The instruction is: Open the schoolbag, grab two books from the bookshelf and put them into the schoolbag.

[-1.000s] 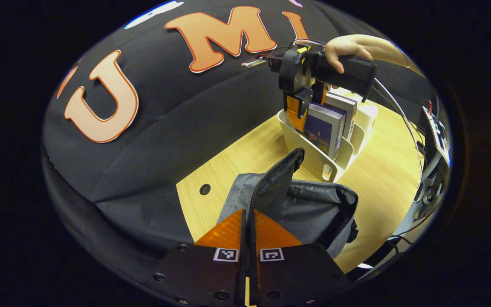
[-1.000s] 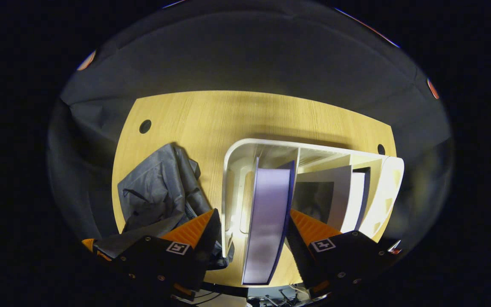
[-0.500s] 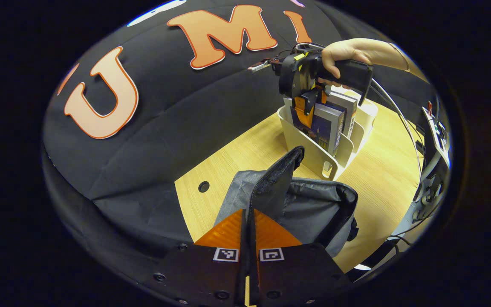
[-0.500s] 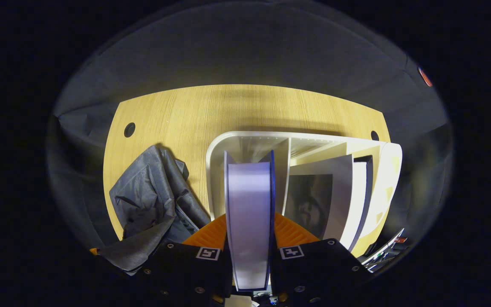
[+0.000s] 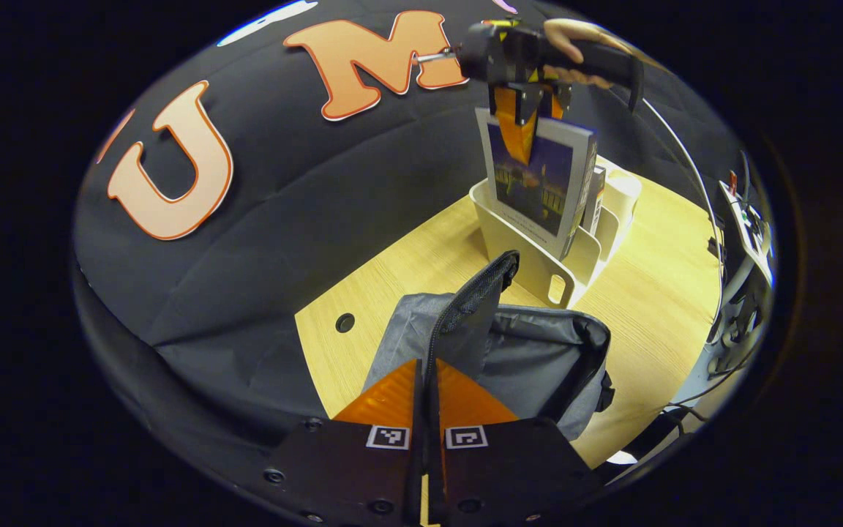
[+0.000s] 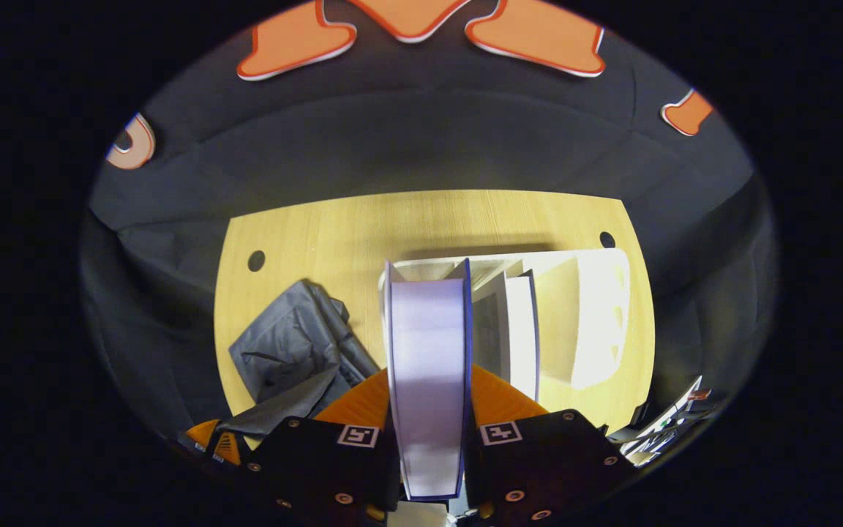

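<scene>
Book coming up out of the bookshelf

We are lifting the blue-covered book (image 5: 538, 179), clamped in the right hand-held gripper (image 6: 429, 439), higher above the white bookshelf (image 5: 531, 256) than a moment ago, ready for carrying; our left hand-held gripper (image 5: 427, 388) is pinching the grey schoolbag (image 5: 531, 351) flap open on the wooden desk (image 5: 648, 293), black cloth wall behind.

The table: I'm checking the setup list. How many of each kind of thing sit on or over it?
Books: 2, a lifted book in the right tool and a shelved book
Bookshelf: 1
Schoolbag: 1
Tools: 2, counting the left tool
Total: 6
</scene>
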`<action>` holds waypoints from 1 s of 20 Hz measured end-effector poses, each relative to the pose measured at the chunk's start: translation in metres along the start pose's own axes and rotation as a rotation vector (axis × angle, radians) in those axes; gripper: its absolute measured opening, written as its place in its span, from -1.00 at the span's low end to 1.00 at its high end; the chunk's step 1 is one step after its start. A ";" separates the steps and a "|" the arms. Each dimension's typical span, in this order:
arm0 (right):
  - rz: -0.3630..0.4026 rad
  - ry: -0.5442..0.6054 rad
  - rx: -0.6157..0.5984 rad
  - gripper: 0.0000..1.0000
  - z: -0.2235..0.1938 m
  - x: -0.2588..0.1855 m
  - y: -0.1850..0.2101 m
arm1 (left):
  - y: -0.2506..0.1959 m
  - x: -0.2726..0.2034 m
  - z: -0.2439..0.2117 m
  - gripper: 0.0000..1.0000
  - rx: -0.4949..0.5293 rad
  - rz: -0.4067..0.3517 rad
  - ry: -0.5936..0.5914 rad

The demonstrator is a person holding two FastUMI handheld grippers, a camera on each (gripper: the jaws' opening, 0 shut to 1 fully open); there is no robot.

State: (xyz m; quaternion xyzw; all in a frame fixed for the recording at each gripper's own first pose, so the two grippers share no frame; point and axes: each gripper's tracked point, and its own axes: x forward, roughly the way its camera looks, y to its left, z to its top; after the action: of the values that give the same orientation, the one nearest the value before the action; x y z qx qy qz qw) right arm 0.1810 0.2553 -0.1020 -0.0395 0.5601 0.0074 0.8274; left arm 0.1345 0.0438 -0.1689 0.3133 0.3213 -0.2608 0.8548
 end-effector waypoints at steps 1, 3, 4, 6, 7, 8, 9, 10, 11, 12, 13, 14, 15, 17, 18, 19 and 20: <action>0.005 -0.014 0.004 -0.29 -0.002 -0.015 -0.003 | 0.001 0.001 -0.002 -0.92 0.000 0.000 0.002; 0.010 -0.044 0.021 -0.29 -0.009 -0.046 -0.010 | 0.001 0.004 -0.001 -0.92 0.006 -0.005 0.000; 0.017 -0.061 0.039 -0.29 -0.013 -0.063 -0.013 | 0.001 0.006 0.000 -0.92 0.012 -0.006 -0.003; 0.036 -0.089 0.054 -0.29 -0.030 -0.093 -0.018 | 0.003 0.011 -0.003 -0.92 0.029 0.001 0.005; 0.039 -0.104 0.056 -0.29 -0.042 -0.109 -0.024 | 0.002 0.012 -0.004 -0.92 0.032 -0.001 0.008; 0.039 -0.126 0.057 -0.29 -0.052 -0.123 -0.030 | 0.000 0.013 -0.004 -0.92 0.036 -0.007 0.009; 0.046 -0.150 0.063 -0.29 -0.061 -0.131 -0.033 | -0.002 0.014 -0.003 -0.92 0.037 -0.012 0.009; 0.067 -0.173 0.084 -0.29 -0.072 -0.140 -0.034 | -0.002 0.015 -0.002 -0.92 0.041 -0.010 0.011; 0.098 -0.188 0.109 -0.29 -0.085 -0.147 -0.034 | 0.000 0.014 -0.004 -0.92 0.044 -0.003 0.020; 0.132 -0.196 0.137 -0.29 -0.098 -0.152 -0.033 | -0.001 0.015 -0.002 -0.92 0.053 -0.002 0.019; 0.166 -0.199 0.167 -0.29 -0.113 -0.152 -0.031 | -0.002 0.013 0.000 -0.92 0.066 -0.005 0.017; 0.203 -0.199 0.197 -0.29 -0.126 -0.150 -0.027 | -0.002 0.012 0.002 -0.92 0.082 -0.004 0.014; 0.242 -0.198 0.229 -0.29 -0.139 -0.146 -0.021 | -0.002 0.011 0.005 -0.92 0.101 0.001 0.010; 0.321 -0.197 0.293 -0.29 -0.163 -0.133 -0.012 | 0.001 0.008 0.011 -0.92 0.134 0.011 0.002; 0.368 -0.191 0.330 -0.29 -0.173 -0.122 -0.005 | 0.002 0.006 0.012 -0.92 0.145 0.015 -0.001; 0.417 -0.182 0.374 -0.29 -0.182 -0.109 0.002 | 0.003 0.004 0.014 -0.92 0.154 0.018 -0.004; 0.467 -0.169 0.422 -0.30 -0.190 -0.094 0.011 | 0.004 0.004 0.015 -0.92 0.158 0.019 -0.005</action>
State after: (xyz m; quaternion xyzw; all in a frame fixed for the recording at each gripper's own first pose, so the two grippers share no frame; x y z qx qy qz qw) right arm -0.0306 0.2553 -0.0854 0.2630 0.4726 0.0839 0.8369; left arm 0.1450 0.0345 -0.1610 0.3819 0.2948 -0.2780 0.8306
